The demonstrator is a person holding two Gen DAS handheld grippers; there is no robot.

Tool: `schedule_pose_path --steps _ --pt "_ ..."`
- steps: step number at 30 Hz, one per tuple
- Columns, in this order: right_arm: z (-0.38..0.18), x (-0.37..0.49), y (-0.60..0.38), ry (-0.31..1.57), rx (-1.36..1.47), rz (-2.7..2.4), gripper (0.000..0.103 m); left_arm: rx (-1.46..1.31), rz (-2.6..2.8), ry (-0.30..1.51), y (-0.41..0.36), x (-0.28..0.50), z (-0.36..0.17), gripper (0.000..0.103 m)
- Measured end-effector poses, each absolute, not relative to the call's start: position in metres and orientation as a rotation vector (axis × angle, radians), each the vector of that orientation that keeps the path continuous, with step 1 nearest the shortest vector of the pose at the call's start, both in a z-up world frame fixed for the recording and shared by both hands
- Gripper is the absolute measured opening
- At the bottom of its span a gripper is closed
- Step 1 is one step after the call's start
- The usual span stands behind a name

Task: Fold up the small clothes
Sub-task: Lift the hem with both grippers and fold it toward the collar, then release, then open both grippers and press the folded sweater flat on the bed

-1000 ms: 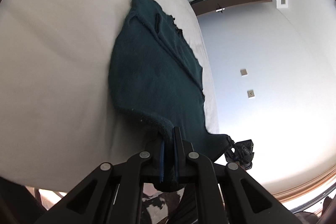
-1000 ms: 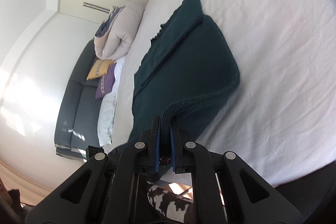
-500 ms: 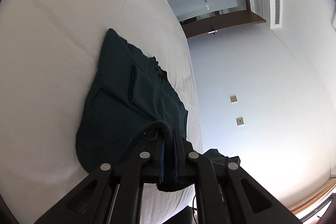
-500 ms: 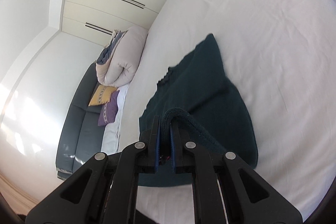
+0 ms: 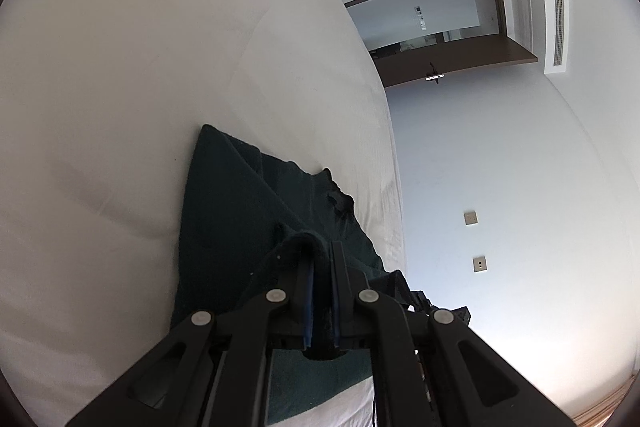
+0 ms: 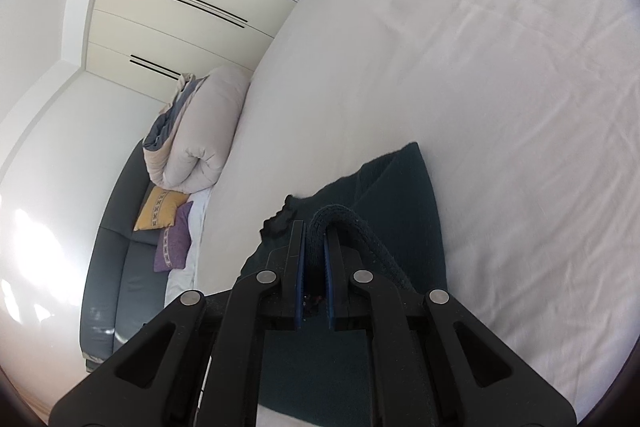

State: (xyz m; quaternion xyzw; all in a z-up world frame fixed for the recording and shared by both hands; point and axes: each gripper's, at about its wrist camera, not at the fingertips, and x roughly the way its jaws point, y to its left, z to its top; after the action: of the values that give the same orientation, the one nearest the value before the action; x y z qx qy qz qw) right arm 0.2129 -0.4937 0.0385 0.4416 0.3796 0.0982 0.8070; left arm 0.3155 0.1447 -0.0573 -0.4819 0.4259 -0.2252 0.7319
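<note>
A dark teal garment (image 5: pixel 232 211) lies on the white bed (image 5: pixel 160 67); it also shows in the right wrist view (image 6: pixel 404 199). My left gripper (image 5: pixel 320 259) is shut on a thick hem of the garment, which loops over its fingertips. My right gripper (image 6: pixel 316 239) is shut on another part of the same ribbed hem (image 6: pixel 360 231). Both hold the near edge lifted over the rest of the cloth, whose far corner rests flat on the sheet. The cloth under the grippers is partly hidden.
The bed's edge (image 5: pixel 394 187) runs beside a pale wall with sockets (image 5: pixel 471 217) and an open doorway (image 5: pixel 440 27). In the right wrist view a rolled duvet (image 6: pixel 200 135), a grey sofa (image 6: pixel 116 259) with cushions (image 6: pixel 160 213) and wardrobes (image 6: pixel 180 15) lie left.
Both grippers have carried the held hem forward over the garment toward its far edge. The visible spread of cloth ahead has shrunk and the views have tilted up toward the room.
</note>
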Motion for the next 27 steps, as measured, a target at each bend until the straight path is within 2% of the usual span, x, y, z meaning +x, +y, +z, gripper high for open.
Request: schedule_pose_path --steps 8,10,12,14,15,16,19,27 --pt "0.001 0.279 -0.507 0.847 0.954 0.098 0.007 -1.078 -0.415 0.976 0.147 0.359 -0.091 0.007" --pt "-0.013 0.293 -0.506 0.897 0.916 0.062 0.008 -1.092 -0.393 1.01 0.145 0.366 -0.104 0.02" --pt "-0.027 0.304 -0.506 0.94 0.924 0.028 0.012 -1.128 -0.377 0.995 0.148 0.364 -0.11 0.052" --pt "-0.029 0.306 -0.506 0.899 0.929 0.038 0.026 -1.165 -0.386 0.954 0.153 0.358 -0.109 0.065" --pt "-0.029 0.306 -0.506 0.884 0.922 0.039 0.044 -1.154 -0.378 0.952 0.153 0.356 -0.107 0.069" --pt "-0.027 0.306 -0.505 0.862 0.915 0.052 0.061 -1.136 -0.37 0.953 0.153 0.353 -0.104 0.071" --pt "-0.019 0.301 -0.5 0.838 0.884 0.054 0.07 -1.101 -0.374 0.955 0.15 0.338 -0.094 0.071" --pt "0.006 0.234 -0.489 0.857 0.772 0.031 0.071 -0.869 -0.381 0.927 0.122 0.27 -0.067 0.071"
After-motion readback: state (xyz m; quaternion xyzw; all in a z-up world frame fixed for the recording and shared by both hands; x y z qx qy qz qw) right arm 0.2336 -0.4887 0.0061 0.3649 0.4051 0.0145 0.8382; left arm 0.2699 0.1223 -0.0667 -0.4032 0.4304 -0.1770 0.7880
